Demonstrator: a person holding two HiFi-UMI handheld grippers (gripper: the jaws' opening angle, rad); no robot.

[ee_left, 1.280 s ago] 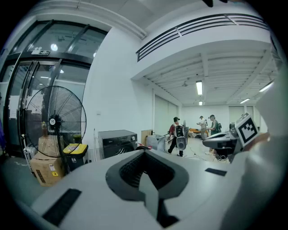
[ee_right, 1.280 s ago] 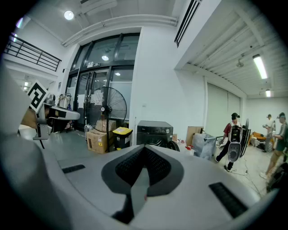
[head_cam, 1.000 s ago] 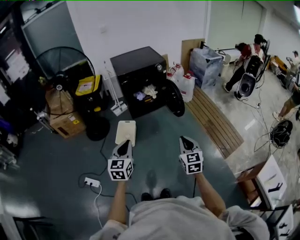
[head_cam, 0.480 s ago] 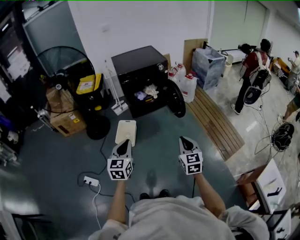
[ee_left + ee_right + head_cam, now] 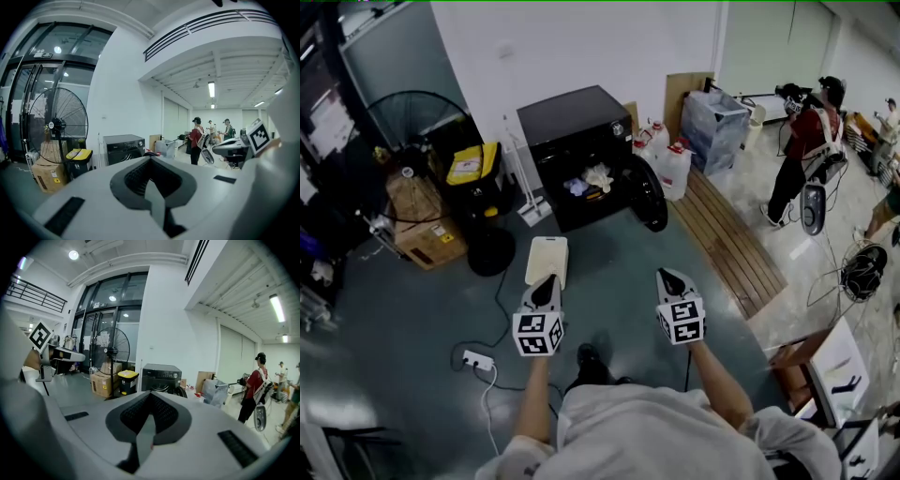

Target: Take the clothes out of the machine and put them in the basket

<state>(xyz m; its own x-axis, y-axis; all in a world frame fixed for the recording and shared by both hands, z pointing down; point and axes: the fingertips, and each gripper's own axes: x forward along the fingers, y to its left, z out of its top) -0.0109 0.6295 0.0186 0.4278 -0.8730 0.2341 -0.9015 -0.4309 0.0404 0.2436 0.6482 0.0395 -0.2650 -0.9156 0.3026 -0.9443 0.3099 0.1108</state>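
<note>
A black machine (image 5: 572, 131) stands against the far wall with its round door (image 5: 649, 192) swung open to the right. Pale and purple clothes (image 5: 589, 180) show in the opening. On the dark floor in front of it lies a white basket (image 5: 546, 260). My left gripper (image 5: 548, 282) hangs just short of the basket, jaws shut and holding nothing. My right gripper (image 5: 667, 276) is level with it to the right, also shut and holding nothing. Both gripper views look across the room at the machine (image 5: 123, 147) (image 5: 161, 377), still well ahead.
Left of the machine stand a yellow-lidded bin (image 5: 473, 169), a big floor fan (image 5: 408, 127) and a cardboard box (image 5: 427, 234). A power strip (image 5: 475, 360) and cable lie on the floor at left. White jugs (image 5: 666, 159) and a wooden bench (image 5: 727, 239) are to the right. A person (image 5: 806, 131) stands far right.
Both grippers have moved a little forward toward the machine, and my foot has stepped forward beneath them. The person at far right has stood up and shifted.
</note>
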